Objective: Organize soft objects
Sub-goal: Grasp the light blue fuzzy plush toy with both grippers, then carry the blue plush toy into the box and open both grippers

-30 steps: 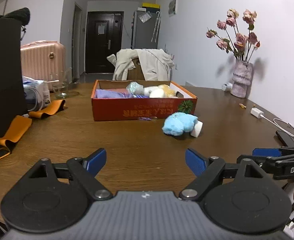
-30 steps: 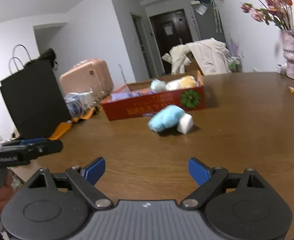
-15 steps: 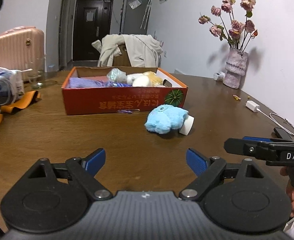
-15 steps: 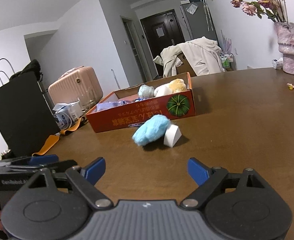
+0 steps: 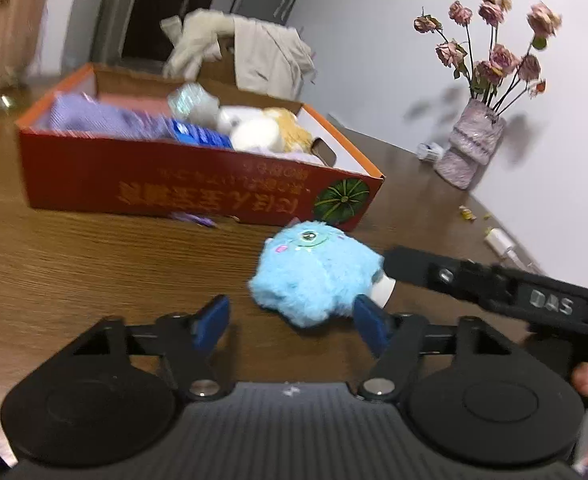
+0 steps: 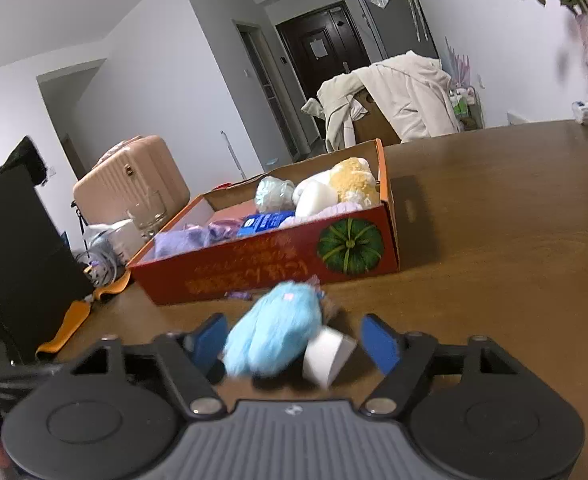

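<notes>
Most of the sorting looked done. At the far left of the desk (image 6: 514,208) the orange box (image 5: 94,184) already held a row of soft things: a purple cloth (image 6: 182,240) at its left end, a blue packet (image 6: 266,220) in the middle, then a pale crinkled bundle (image 6: 274,194), a white plush (image 6: 316,198) and a yellow plush (image 6: 354,182) at its right end. A small purple scrap (image 5: 192,218) lay on the desk against the box's near wall (whether it belonged with the rest I could not tell).

Two things were left outside. The blue plush toy (image 5: 318,276) lay on the desk just near of the box's right corner, and a white block (image 6: 328,354) sat touching its right side.

The left gripper (image 5: 290,322) was closing, its blue pads apart; its right pad sat just at the toy's near edge, but the toy was beyond the tips, not clamped. The right gripper (image 6: 298,342) was closing too, with toy and block both between its pads. The left pad looked very near the fur, though contact could not be told, and the right pad stood clear of the block.

By my reading, what remained was to grasp these two items and drop them into the box, which had room at its near right.
</notes>
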The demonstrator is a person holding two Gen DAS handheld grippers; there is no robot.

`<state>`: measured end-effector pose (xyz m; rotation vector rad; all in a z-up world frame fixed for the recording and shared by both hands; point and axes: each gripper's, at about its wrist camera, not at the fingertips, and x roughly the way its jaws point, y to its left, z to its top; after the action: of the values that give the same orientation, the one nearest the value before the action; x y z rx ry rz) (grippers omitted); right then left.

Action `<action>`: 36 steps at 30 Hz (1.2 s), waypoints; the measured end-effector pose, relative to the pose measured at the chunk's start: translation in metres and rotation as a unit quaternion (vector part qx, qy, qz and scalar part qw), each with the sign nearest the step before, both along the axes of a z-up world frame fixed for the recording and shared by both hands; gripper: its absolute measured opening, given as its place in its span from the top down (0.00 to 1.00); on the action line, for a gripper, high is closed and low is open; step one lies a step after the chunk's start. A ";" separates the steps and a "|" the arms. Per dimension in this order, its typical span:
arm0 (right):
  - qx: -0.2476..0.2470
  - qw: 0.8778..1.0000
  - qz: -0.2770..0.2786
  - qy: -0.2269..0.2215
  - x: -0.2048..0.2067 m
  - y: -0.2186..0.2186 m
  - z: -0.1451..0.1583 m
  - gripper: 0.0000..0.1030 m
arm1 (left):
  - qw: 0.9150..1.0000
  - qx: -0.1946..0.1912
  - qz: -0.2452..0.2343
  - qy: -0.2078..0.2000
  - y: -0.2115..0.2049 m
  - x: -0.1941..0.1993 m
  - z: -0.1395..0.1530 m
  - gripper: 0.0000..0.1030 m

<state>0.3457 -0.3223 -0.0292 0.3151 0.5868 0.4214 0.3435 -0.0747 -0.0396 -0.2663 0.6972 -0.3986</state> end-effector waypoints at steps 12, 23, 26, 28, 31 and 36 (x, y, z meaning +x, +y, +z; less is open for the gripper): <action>0.032 0.999 0.020 0.036 0.043 0.018 -0.019 0.69 | 0.994 -0.101 -0.007 0.049 0.018 0.032 -0.018 0.62; 0.024 0.999 0.047 0.002 -0.039 0.043 0.013 0.69 | 0.996 -0.090 0.005 0.013 0.044 -0.060 0.011 0.62; 0.021 0.999 0.050 -0.004 -0.066 0.049 0.018 0.69 | 0.996 -0.086 0.006 0.008 0.049 -0.087 0.017 0.62; 0.022 0.998 0.051 -0.008 -0.081 0.050 0.022 0.69 | 0.996 -0.084 0.005 0.002 0.051 -0.101 0.020 0.62; 0.025 0.998 0.051 -0.016 -0.102 0.050 0.029 0.69 | 0.997 -0.075 0.006 -0.014 0.051 -0.122 0.029 0.63; 0.033 0.998 0.051 -0.033 -0.139 0.047 0.040 0.69 | 0.997 -0.071 0.008 -0.041 0.052 -0.158 0.042 0.63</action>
<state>0.2064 -0.2755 0.0105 0.3328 0.5260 0.5491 0.1855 -0.0229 0.0026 -0.3876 0.5873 -0.4416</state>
